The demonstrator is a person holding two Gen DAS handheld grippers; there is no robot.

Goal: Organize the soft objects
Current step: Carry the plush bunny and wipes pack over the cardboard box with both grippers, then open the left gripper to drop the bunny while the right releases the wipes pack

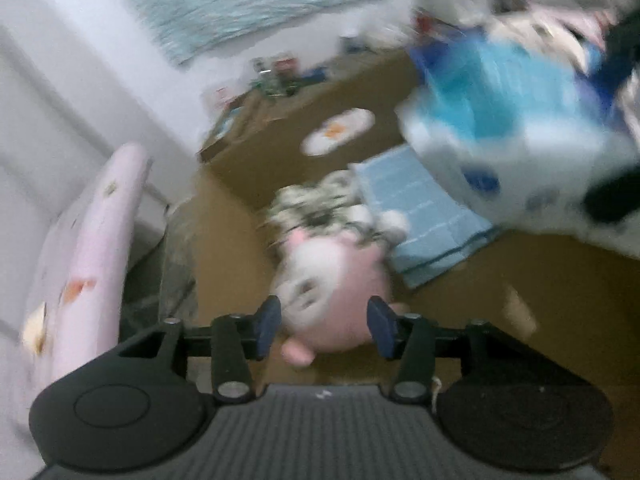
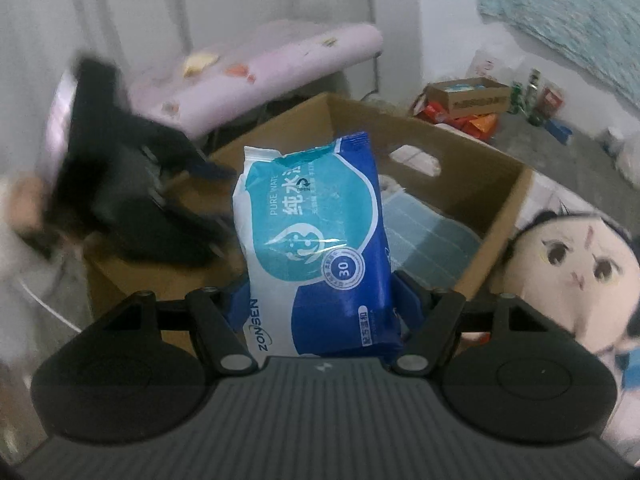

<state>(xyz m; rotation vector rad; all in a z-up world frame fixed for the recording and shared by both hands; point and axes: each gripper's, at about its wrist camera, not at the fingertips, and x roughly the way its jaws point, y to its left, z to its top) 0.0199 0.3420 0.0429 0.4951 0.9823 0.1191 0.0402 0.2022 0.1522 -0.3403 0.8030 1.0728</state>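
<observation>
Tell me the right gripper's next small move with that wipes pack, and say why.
Probably lower and release. The right gripper is shut on the wipes pack, held above the open cardboard box, where a blue cloth already lies.

Wipes pack [image 2: 320, 240]: glossy plastic film, crinkled, light glare on it. Box [image 2: 496, 208]: matt brown cardboard, smooth walls. Pink plush [image 1: 336, 292]: soft fuzzy cloth, blurred. Folded towel [image 1: 420, 216]: light blue woven cloth, ribbed look. Doll head [image 2: 568, 276]: matt plush fabric, stitched face. Left tongs [image 1: 324, 328] and right tongs [image 2: 320, 308]: matt black plastic arms, blue rubbery-looking pads, small shiny metal pins, ribbed grey body. Pink cover [image 2: 256, 76]: smooth printed cloth.
</observation>
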